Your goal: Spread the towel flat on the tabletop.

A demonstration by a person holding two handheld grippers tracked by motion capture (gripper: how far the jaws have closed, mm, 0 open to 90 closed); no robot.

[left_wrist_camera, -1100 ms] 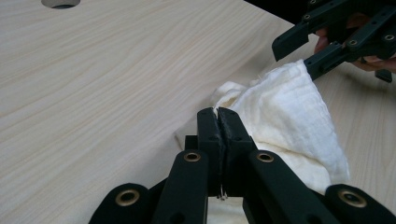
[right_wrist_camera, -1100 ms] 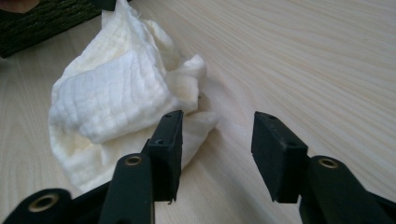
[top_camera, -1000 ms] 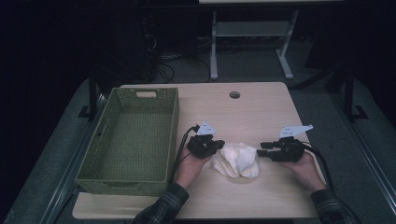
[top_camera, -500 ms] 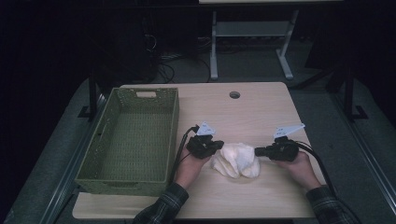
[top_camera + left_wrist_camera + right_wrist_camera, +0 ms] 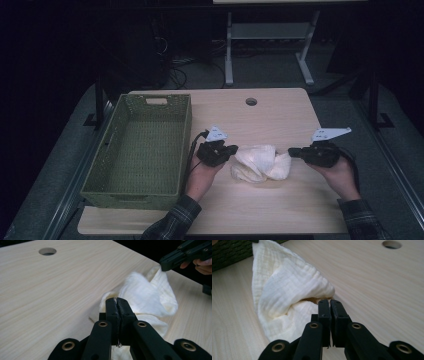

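A crumpled cream cloth (image 5: 260, 162) lies on the pale wooden table (image 5: 272, 117), between my two grippers. My left gripper (image 5: 234, 149) is at the cloth's left edge. In the left gripper view its jaws (image 5: 117, 301) are pressed together with a sliver of the cloth (image 5: 147, 292) pinched at the tips. My right gripper (image 5: 291, 151) holds the cloth's right corner. In the right gripper view it (image 5: 329, 302) is shut where the cloth (image 5: 287, 290) bunches to a point. The right gripper (image 5: 165, 263) also appears at the top right of the left gripper view, at the cloth's far corner.
A green woven basket (image 5: 183, 142) stands on the left part of the table, close beside my left hand, and its wall (image 5: 229, 250) shows in the right gripper view. A round cable hole (image 5: 251, 101) sits near the table's far edge. Bare tabletop lies beyond and in front of the cloth.
My right gripper moved in to the cloth's right side, then drew back to the right with the corner in it. The cloth now spreads wider. My left gripper has barely moved.
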